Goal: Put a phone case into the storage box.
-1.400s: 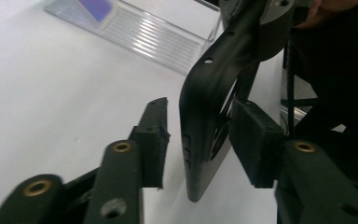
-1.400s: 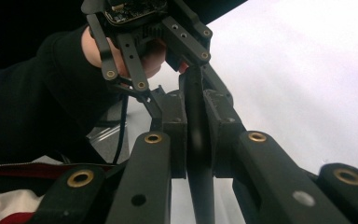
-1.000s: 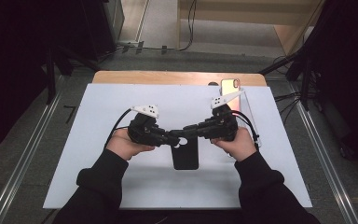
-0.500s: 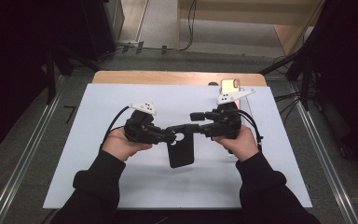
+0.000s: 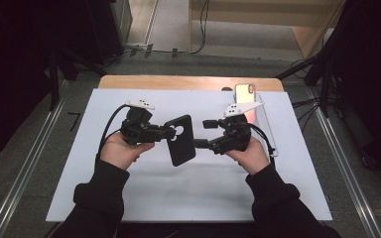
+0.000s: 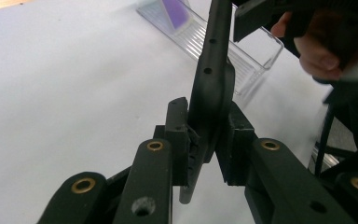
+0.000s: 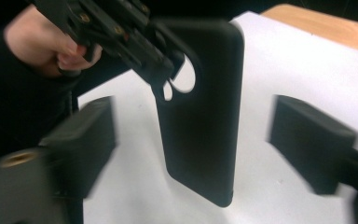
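A black phone case (image 5: 181, 141) with a round camera cut-out hangs above the white mat (image 5: 79, 163). My left gripper (image 5: 171, 131) is shut on its upper edge. In the left gripper view both pads clamp the case (image 6: 212, 93) edge-on at the left gripper (image 6: 205, 144). My right gripper (image 5: 203, 134) faces the case from the right, and its jaws have just been opening. In the right gripper view the case (image 7: 200, 116) stands between the wide-apart jaws of the right gripper (image 7: 198, 140), and neither pad touches it.
A phone (image 5: 244, 91) with an orange-pink back stands in a clear tray (image 5: 263, 124) at the back right of the mat. A wooden table edge (image 5: 178, 82) runs behind the mat. Metal rails flank the table on both sides.
The right gripper's jaws opened and came off the case. The left gripper lifted the case off the mat and tilted it up.
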Action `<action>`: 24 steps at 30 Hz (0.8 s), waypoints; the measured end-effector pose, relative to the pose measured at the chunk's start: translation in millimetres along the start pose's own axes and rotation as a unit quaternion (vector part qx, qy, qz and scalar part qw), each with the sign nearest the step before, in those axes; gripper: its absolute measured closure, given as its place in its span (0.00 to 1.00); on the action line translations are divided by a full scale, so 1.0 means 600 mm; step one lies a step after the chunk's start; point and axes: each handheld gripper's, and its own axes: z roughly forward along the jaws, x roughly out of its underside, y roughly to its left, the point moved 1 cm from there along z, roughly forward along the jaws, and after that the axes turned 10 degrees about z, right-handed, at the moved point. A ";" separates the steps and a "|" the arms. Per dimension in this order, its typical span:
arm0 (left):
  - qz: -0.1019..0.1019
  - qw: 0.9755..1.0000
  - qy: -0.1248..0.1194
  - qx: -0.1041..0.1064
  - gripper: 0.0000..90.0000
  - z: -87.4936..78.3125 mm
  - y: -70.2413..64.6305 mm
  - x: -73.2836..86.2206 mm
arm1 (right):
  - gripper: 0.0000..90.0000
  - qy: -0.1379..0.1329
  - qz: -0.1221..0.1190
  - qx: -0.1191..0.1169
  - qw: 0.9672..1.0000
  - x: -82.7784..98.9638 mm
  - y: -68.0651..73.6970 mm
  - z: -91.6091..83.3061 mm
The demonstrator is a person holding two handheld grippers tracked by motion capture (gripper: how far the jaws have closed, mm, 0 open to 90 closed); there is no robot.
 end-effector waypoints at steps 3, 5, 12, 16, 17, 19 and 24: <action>-0.012 1.000 0.005 -0.013 0.85 -0.001 -0.002 -0.003 | 0.00 0.001 -0.003 0.045 0.999 0.005 0.003 0.012; -0.019 1.000 0.003 -0.015 0.85 -0.001 -0.003 -0.004 | 0.00 -0.003 0.008 0.051 0.999 0.010 0.004 0.019; -0.044 0.999 0.003 -0.023 0.85 0.003 -0.011 -0.009 | 0.00 -0.025 0.021 0.100 0.994 0.021 0.015 0.039; -0.052 0.998 0.007 -0.024 0.85 0.008 -0.015 -0.010 | 0.00 -0.026 0.025 0.110 0.993 0.025 0.023 0.052; -0.053 0.998 0.006 -0.023 0.85 0.010 -0.016 -0.010 | 0.00 -0.024 0.024 0.114 0.993 0.027 0.026 0.056; -0.056 0.998 0.005 -0.024 0.85 0.013 -0.019 -0.010 | 0.00 -0.019 0.023 0.124 0.992 0.029 0.031 0.066; -0.055 0.998 0.005 -0.026 0.85 0.020 -0.026 -0.012 | 0.00 -0.022 0.028 0.151 0.988 0.031 0.039 0.084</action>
